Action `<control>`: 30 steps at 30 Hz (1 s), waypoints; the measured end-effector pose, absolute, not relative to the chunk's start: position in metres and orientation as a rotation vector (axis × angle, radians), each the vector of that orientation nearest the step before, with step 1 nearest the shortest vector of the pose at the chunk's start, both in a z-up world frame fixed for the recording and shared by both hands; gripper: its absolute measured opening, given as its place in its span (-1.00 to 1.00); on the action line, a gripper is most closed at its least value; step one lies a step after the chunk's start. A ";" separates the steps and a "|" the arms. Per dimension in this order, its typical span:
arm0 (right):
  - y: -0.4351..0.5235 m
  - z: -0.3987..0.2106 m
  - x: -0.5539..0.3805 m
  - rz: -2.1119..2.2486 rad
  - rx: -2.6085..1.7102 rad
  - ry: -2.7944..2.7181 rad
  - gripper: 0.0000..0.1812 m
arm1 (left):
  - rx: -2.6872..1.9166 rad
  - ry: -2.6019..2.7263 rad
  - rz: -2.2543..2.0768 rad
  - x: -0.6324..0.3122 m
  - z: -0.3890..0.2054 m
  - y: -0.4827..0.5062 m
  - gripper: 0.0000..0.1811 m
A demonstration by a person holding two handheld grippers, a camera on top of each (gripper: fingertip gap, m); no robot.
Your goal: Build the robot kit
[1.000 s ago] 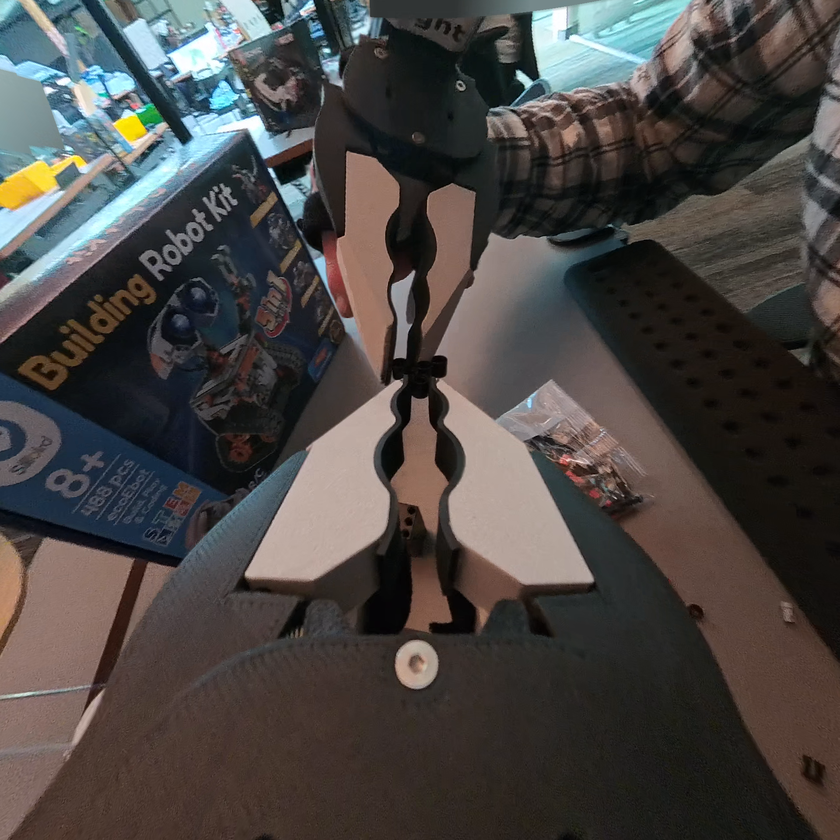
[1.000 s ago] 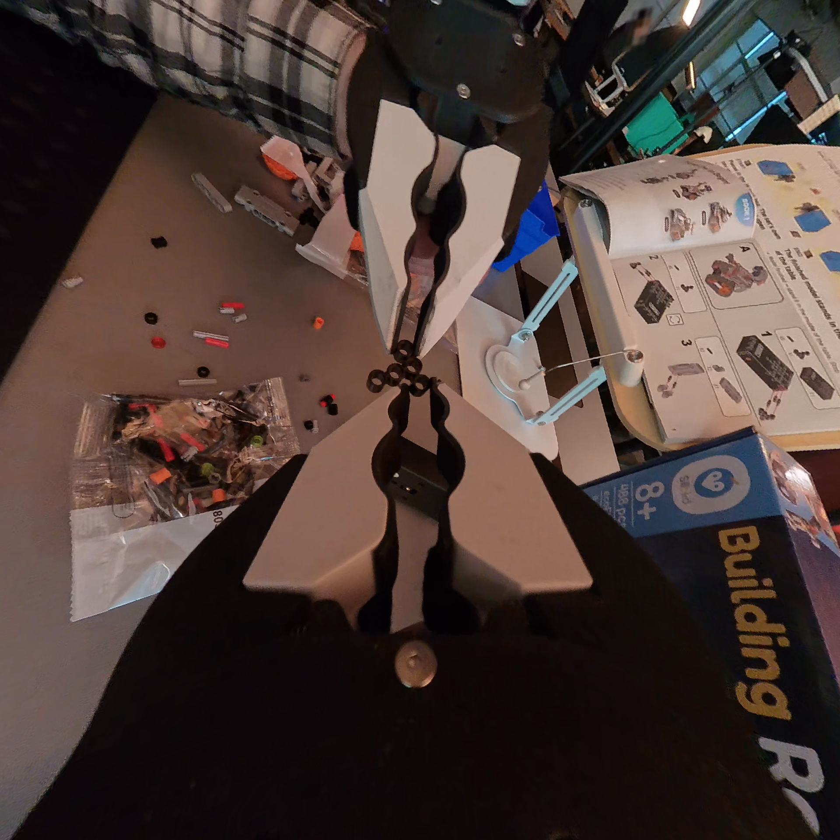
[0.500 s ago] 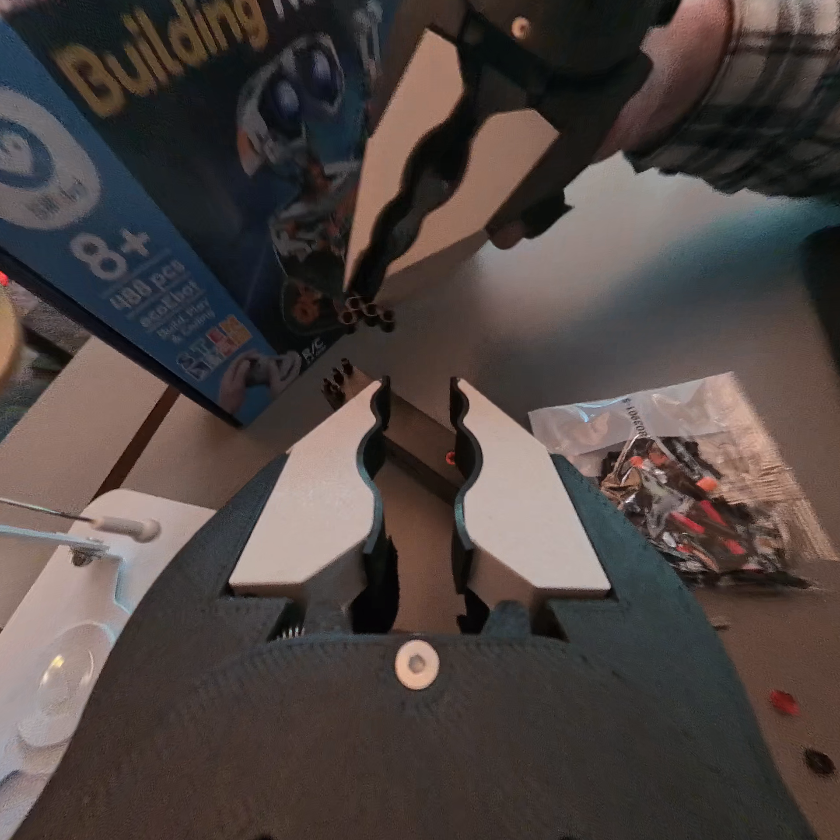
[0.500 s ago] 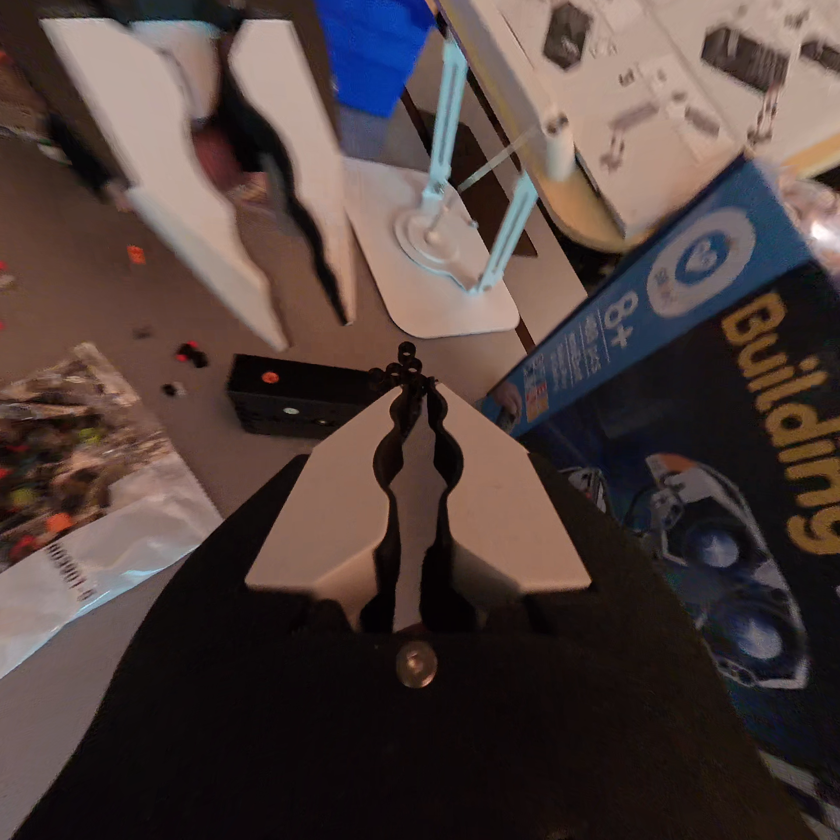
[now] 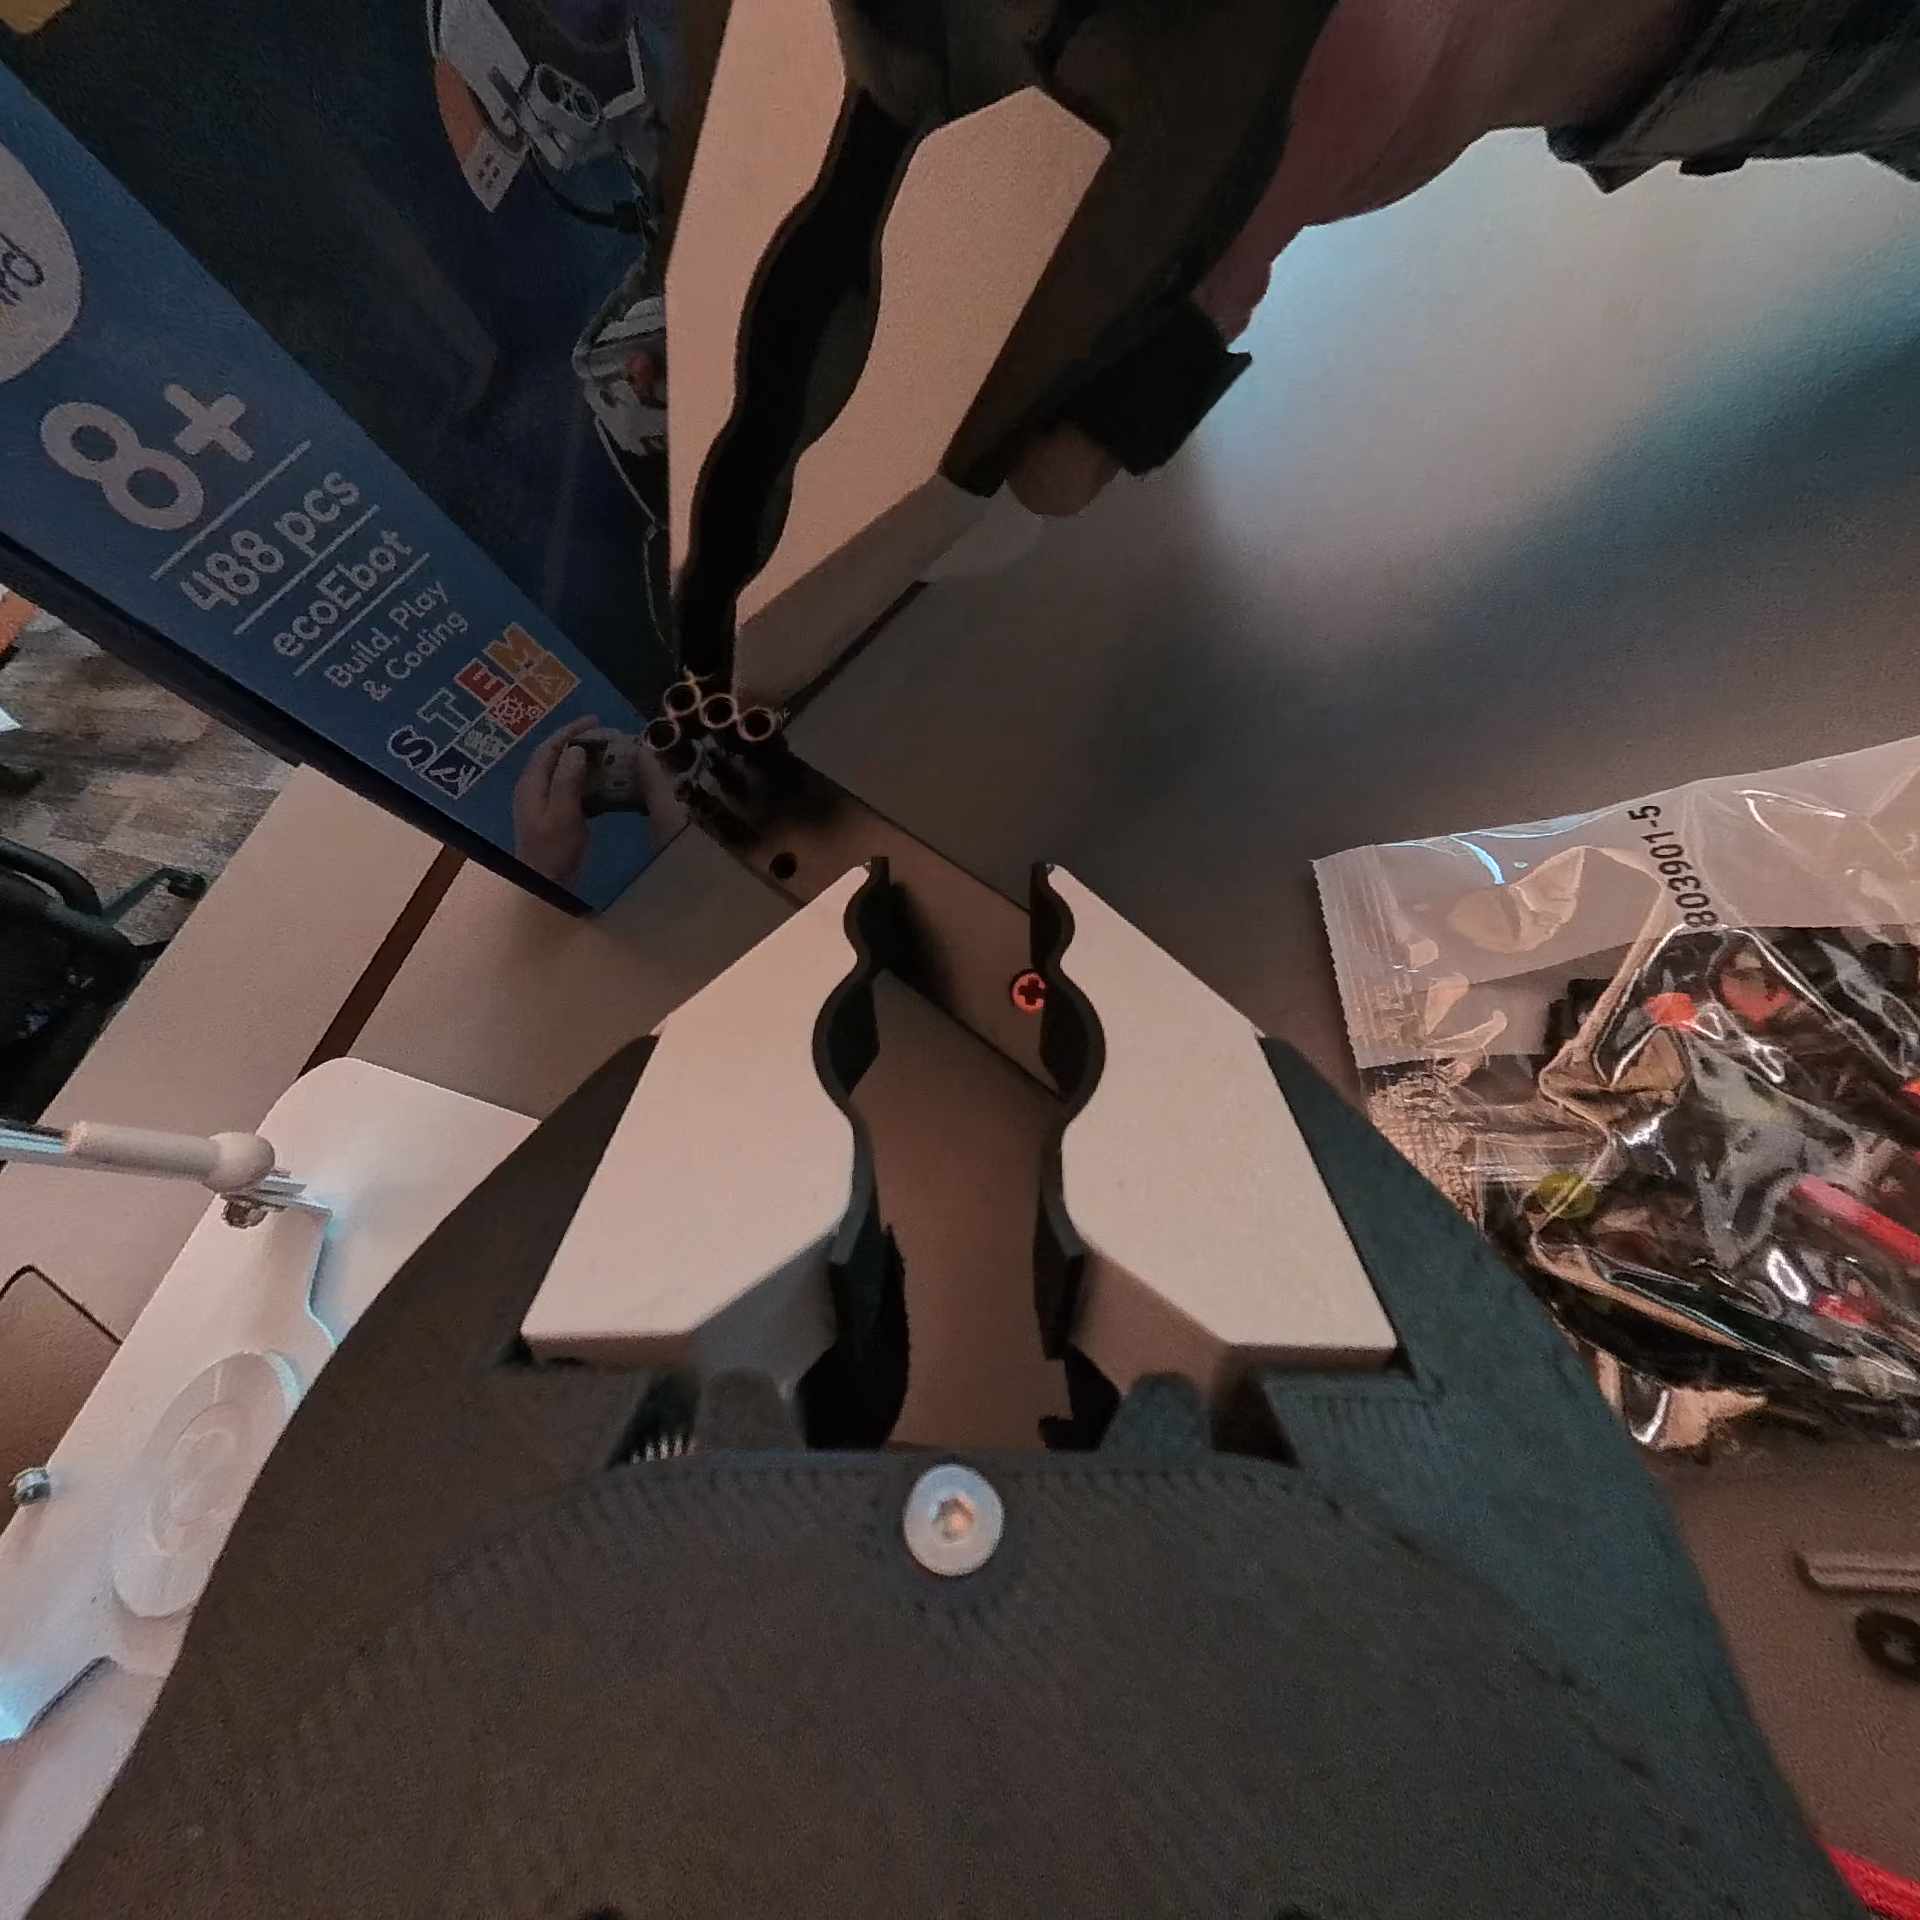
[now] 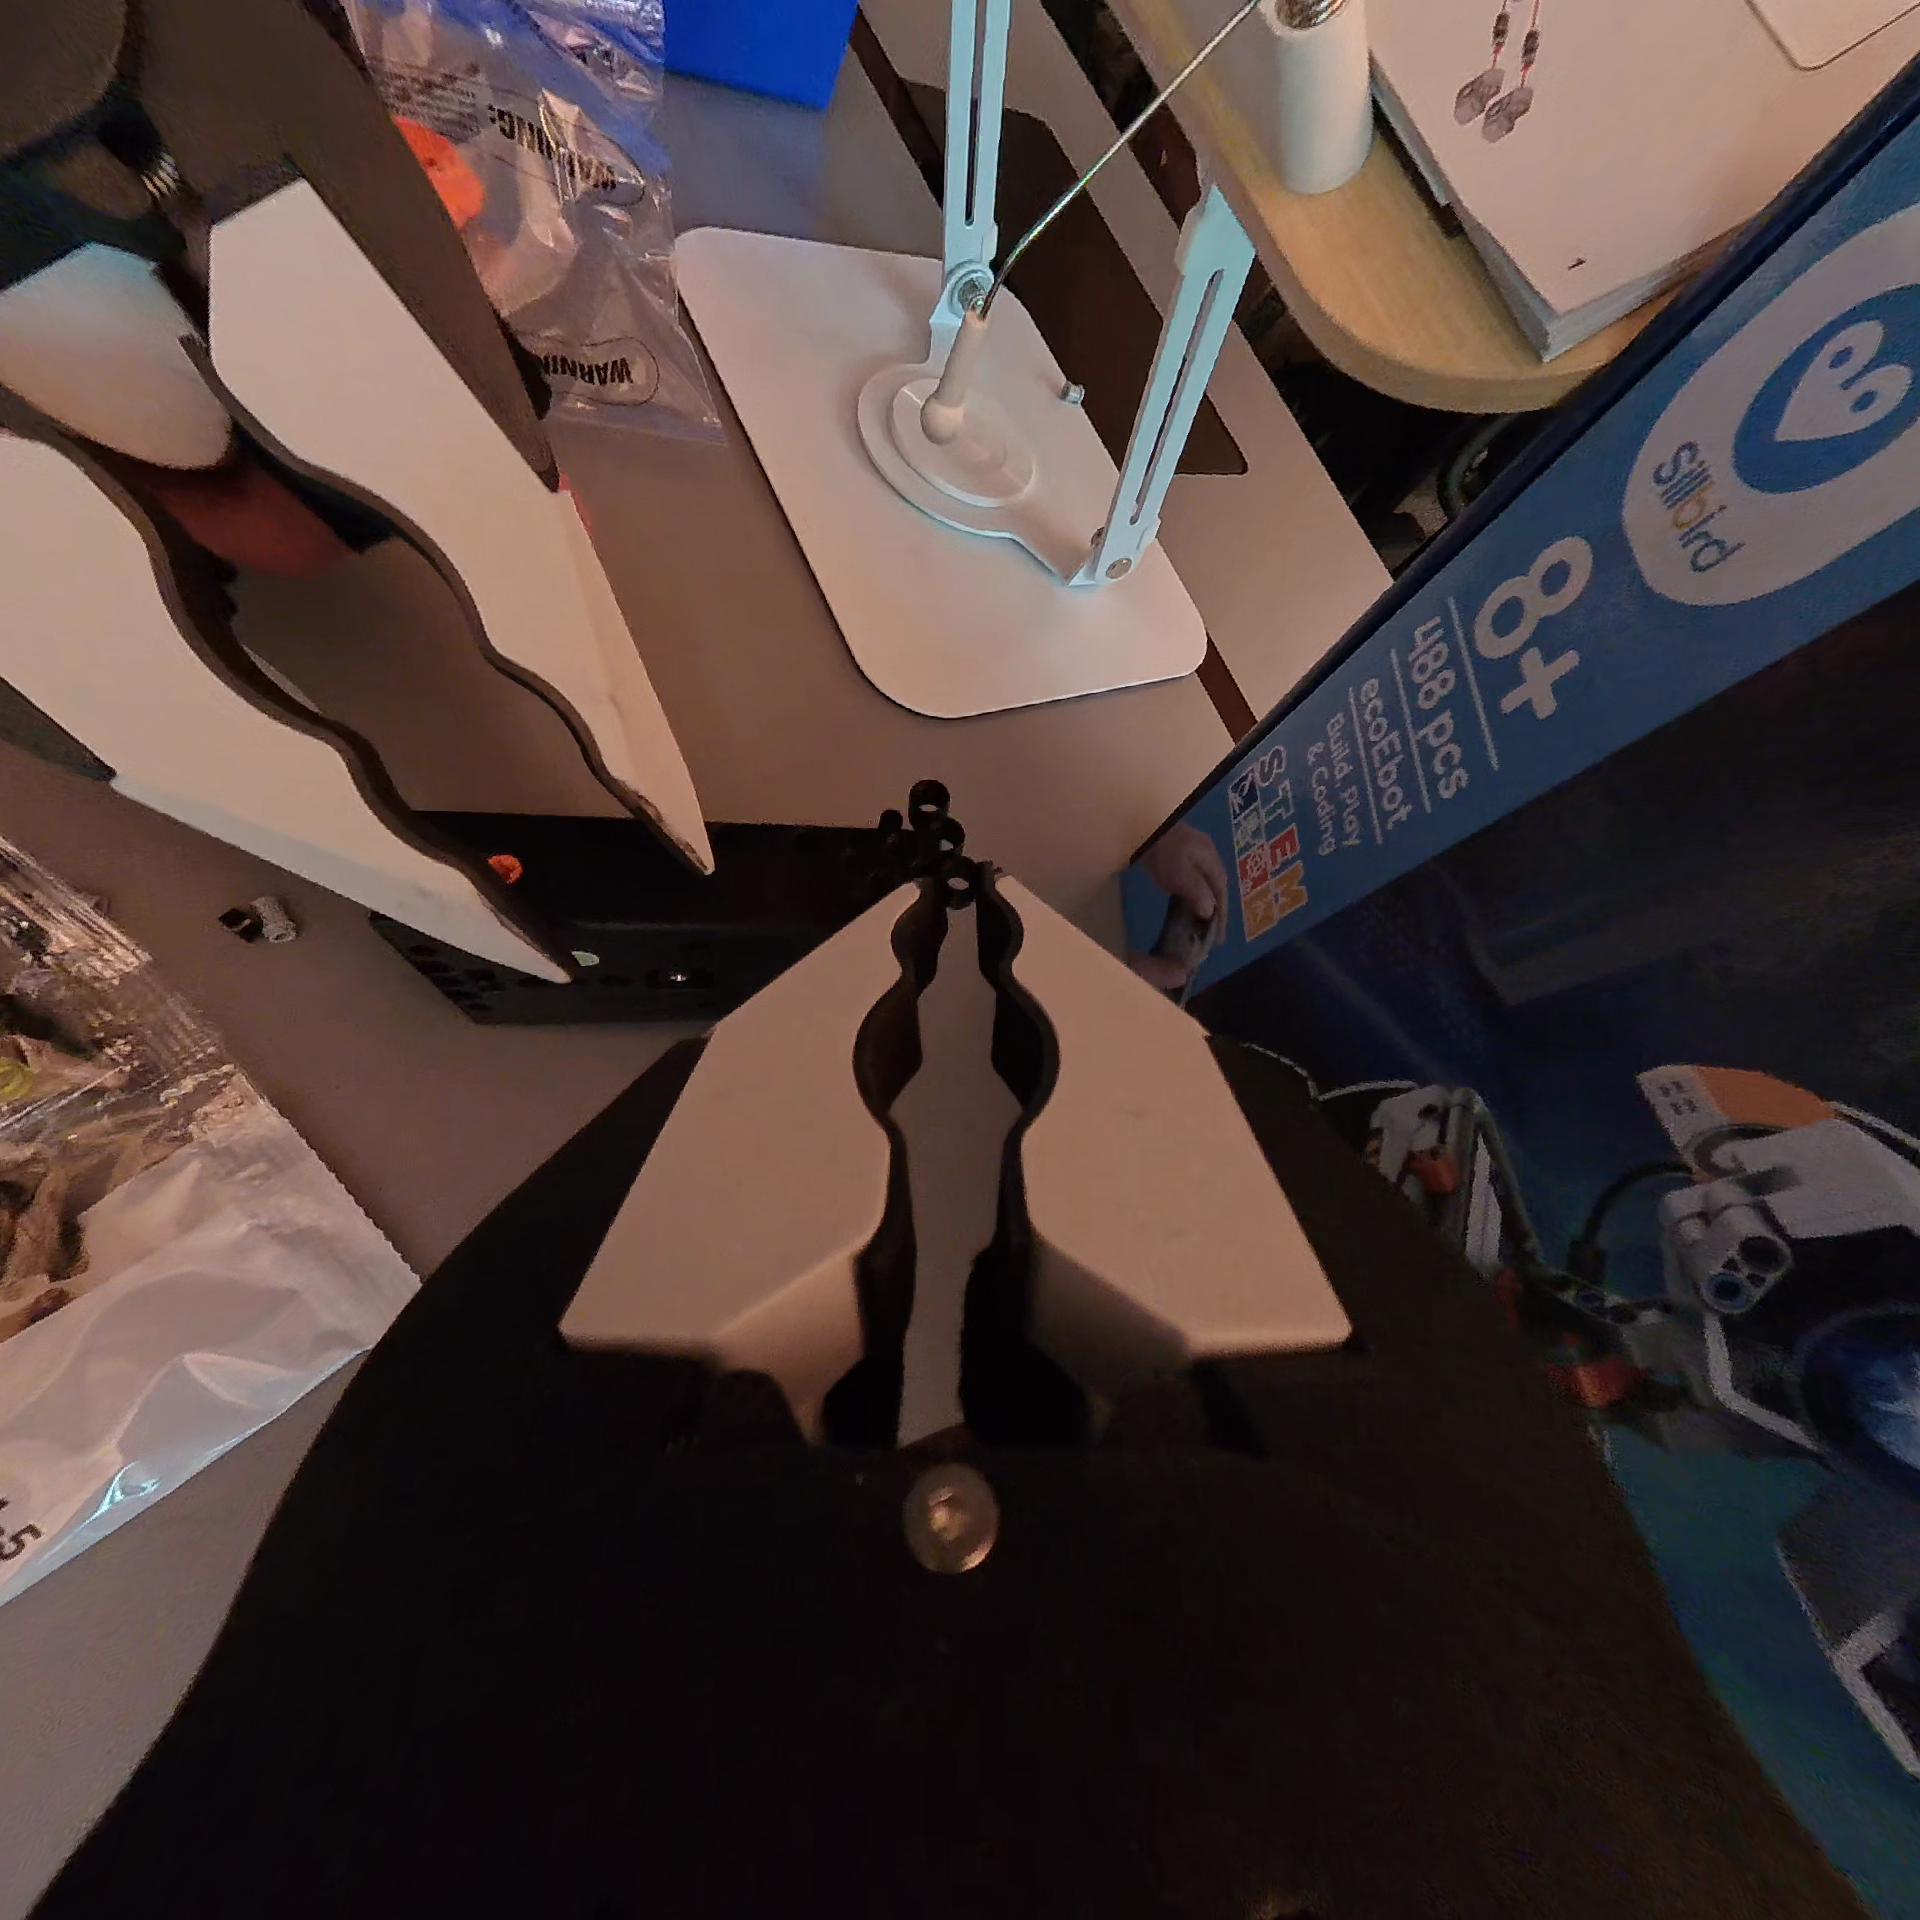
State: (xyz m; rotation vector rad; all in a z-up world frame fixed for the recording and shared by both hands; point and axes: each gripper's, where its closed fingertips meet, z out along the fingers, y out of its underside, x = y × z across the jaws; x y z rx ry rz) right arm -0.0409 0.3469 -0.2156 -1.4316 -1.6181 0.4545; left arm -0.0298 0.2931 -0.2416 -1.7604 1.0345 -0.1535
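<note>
Black plastic, a small connector piece (image 6: 940, 847) made of joined rings, sits pinched at the very tips of the right gripper (image 6: 958, 894), whose white jaws are drawn narrow around it. That gripper points down and forward at the grey table (image 6: 790, 717), its tips just above the near end of a black perforated block (image 6: 665, 935) lying flat there. In the left wrist view the same gripper (image 5: 712, 675) comes in from above, a hand (image 5: 1382, 135) behind it, the ringed piece (image 5: 712, 722) poised just over the block's far end (image 5: 831, 831).

The left gripper (image 5: 961, 883) is spread wide and holds nothing; its jaws straddle the block from above, one to each side of a small red cross-shaped mark, though whether they touch it cannot be told. In the right wrist view it (image 6: 623, 914) leans in from the upper left.

Half a second ago the left gripper hung a little farther back from the block; now the block runs between its jaws. A second ago both grippers met tip to tip in the air, sharing the connector; now only the right one has it.

Just beyond the block stands a blue kit box (image 6: 1558, 727), tilted. A white stand base (image 6: 935, 540) lies behind, and a clear bag of small parts (image 5: 1662, 1091) rests on the table to the left gripper's right.
</note>
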 end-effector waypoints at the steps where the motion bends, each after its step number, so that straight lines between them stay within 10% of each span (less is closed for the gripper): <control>1: 0.347 -0.216 -0.041 0.457 -1.440 -1.618 -0.95 | -1.754 1.035 -0.152 -0.029 -0.242 0.293 -0.73; 30: 0.355 -0.228 -0.031 0.725 -1.739 -1.307 -0.95 | -1.716 0.967 -0.204 -0.018 -0.245 0.291 -0.82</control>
